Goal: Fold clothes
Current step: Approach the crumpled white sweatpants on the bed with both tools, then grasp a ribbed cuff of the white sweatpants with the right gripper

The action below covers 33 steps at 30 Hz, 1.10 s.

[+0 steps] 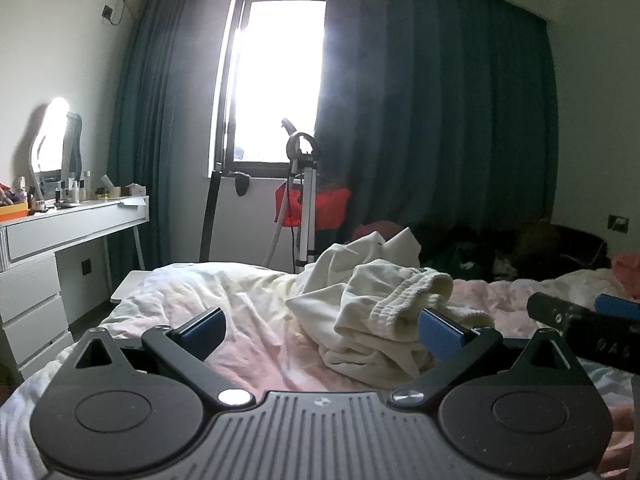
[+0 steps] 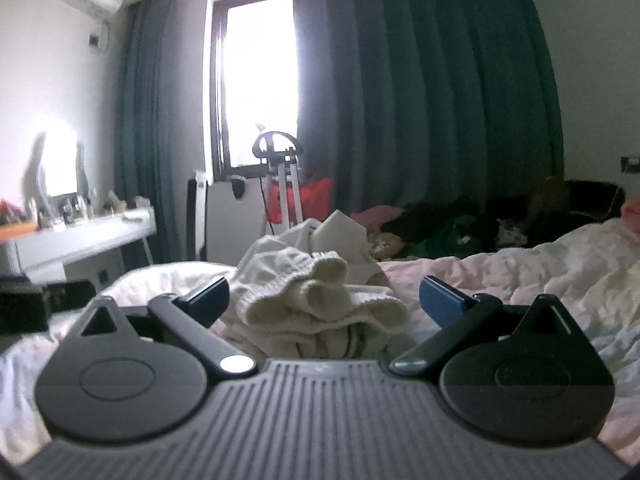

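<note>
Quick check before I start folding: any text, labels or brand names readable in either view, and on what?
"DAS": pale letters on the right tool's black body, seen in the left wrist view; possibly cut off.
Bottles on the dressing table: labels too small to read.
Cream garment: no readable text.

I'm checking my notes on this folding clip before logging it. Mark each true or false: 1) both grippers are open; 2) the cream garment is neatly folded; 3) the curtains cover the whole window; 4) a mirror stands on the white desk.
1) True: the left gripper and right gripper both have their jaws spread, holding nothing.
2) False: the cream garment lies crumpled on the bed.
3) False: the curtains leave a bright strip of window bare.
4) True: the mirror stands on the white desk.
</note>
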Each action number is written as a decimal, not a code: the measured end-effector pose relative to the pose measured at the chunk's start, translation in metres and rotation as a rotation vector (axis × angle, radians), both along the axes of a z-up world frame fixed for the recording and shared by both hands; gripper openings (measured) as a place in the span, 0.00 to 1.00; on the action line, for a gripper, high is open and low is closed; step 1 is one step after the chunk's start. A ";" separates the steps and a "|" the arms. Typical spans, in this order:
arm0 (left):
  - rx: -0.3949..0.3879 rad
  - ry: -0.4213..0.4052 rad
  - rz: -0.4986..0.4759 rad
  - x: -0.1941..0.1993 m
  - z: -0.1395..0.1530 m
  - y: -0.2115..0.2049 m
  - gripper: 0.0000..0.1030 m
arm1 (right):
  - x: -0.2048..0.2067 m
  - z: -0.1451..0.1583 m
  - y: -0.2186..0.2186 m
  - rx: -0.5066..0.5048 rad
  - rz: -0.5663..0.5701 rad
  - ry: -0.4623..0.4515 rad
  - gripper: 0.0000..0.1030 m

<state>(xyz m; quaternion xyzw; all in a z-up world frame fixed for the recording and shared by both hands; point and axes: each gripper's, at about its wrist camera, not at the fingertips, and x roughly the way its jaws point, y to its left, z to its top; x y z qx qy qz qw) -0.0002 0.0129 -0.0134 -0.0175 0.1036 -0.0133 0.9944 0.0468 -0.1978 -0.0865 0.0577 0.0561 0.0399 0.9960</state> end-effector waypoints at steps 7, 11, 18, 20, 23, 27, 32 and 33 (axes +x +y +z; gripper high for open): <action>0.007 -0.024 -0.009 0.001 0.004 0.002 1.00 | 0.009 -0.002 -0.010 0.057 0.026 0.064 1.00; 0.010 0.011 -0.034 0.010 0.011 0.002 1.00 | 0.017 -0.003 -0.022 0.088 0.032 0.052 1.00; 0.015 0.103 -0.072 0.040 0.012 0.012 1.00 | 0.093 -0.020 -0.077 0.227 -0.068 0.208 0.70; 0.035 0.119 -0.078 0.050 0.006 0.016 1.00 | 0.119 -0.034 -0.088 0.274 -0.074 0.270 0.67; 0.010 0.141 -0.071 0.066 -0.010 0.022 1.00 | 0.157 -0.057 -0.100 0.320 -0.064 0.342 0.61; -0.064 0.202 -0.056 0.088 -0.030 0.032 1.00 | 0.200 -0.089 -0.094 0.308 -0.062 0.389 0.46; -0.073 0.187 -0.069 0.105 -0.041 0.032 1.00 | 0.236 -0.116 -0.101 0.439 -0.039 0.357 0.34; -0.067 0.183 -0.072 0.108 -0.043 0.030 1.00 | 0.240 -0.120 -0.103 0.474 -0.034 0.341 0.34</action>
